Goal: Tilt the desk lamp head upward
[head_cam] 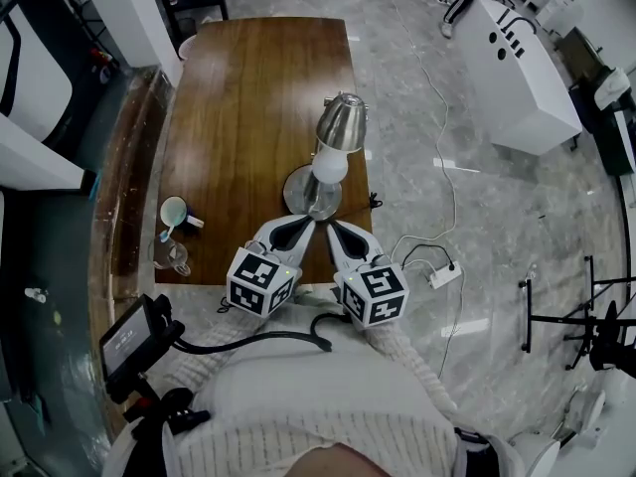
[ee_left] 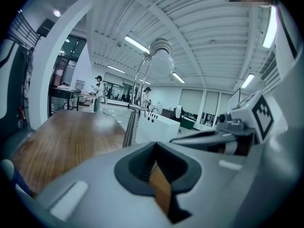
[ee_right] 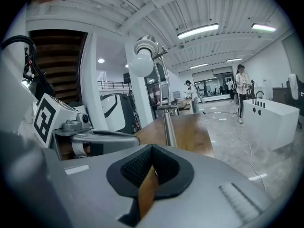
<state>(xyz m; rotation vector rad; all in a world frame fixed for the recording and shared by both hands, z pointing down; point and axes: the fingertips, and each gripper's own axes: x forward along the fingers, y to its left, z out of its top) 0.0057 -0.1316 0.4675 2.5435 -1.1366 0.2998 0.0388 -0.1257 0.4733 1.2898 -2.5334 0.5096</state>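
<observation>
A desk lamp stands near the front right of the wooden table. It has a metal shade, a white bulb and a round base. Both grippers are held side by side just in front of the base, pointing at it without touching. My left gripper is shut with nothing in it. My right gripper is shut and empty too. The left gripper view looks up at the bulb and stem. The right gripper view shows the bulb above the stem.
A mug and a clear glass stand at the table's front left corner. On the marble floor to the right lie a power strip and cables. A white cabinet stands at the far right.
</observation>
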